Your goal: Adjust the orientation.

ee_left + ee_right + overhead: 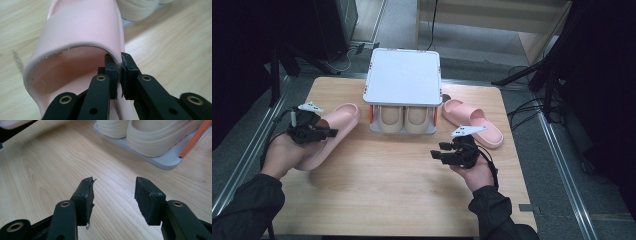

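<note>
Small white shoe rack at the far middle of the wooden table; a cream pair of slippers sits on its lower shelf. Left of the rack, a pink slide slipper is pinched by the left gripper: in the left gripper view its jaws are nearly closed on the edge of the strap, one jaw inside the opening, one outside, at the strap's right-hand end near the sole. Whether the slipper is lifted or resting on the table, cannot tell. Second pink slipper lies flat to the right of the rack, just beside it, untouched. Right gripper hovers in front of the rack and to the right, jaws spread wide with nothing between them, bare wood below. Judgement on handling: moulded foam, so light, soft and springy; the strap wall will flex under the pinch but should not crack. A single-edge hold may let the slipper swing or droop. The strap rim looks the best hold; the thick sole is likely too wide for the jaws.
</note>
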`<action>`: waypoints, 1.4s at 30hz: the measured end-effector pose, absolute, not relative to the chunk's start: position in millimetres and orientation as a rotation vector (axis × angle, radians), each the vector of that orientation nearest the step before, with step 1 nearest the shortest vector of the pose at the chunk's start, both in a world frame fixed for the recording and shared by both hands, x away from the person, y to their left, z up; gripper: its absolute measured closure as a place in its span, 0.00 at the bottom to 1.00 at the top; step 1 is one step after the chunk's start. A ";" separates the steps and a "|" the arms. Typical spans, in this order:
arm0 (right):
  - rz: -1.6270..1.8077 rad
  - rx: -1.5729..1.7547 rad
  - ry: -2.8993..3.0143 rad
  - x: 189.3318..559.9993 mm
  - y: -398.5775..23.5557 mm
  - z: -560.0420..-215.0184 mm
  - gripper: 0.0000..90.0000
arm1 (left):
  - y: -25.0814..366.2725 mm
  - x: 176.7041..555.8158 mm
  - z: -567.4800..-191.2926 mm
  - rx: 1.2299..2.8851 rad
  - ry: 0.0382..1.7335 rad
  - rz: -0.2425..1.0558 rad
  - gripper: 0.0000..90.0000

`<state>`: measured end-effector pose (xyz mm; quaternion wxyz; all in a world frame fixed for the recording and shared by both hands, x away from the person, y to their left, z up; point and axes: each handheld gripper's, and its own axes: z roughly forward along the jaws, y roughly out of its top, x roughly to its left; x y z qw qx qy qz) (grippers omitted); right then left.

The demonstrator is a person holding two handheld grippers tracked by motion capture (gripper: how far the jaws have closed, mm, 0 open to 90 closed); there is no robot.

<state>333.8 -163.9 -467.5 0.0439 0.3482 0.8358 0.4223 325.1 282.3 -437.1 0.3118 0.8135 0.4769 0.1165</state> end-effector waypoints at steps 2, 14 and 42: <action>1.296 1.057 2.557 336.0 -161.9 -467.3 0.56 | 274.2 318.3 -437.0 2.157 1.239 0.306 0.94; 1.288 1.025 2.575 339.5 -155.3 -466.5 0.56 | 214.7 288.1 -445.4 2.184 1.109 0.236 0.94; 1.267 1.015 2.566 326.0 -153.9 -471.9 0.58 | 131.1 279.6 -494.5 2.309 0.883 0.063 0.87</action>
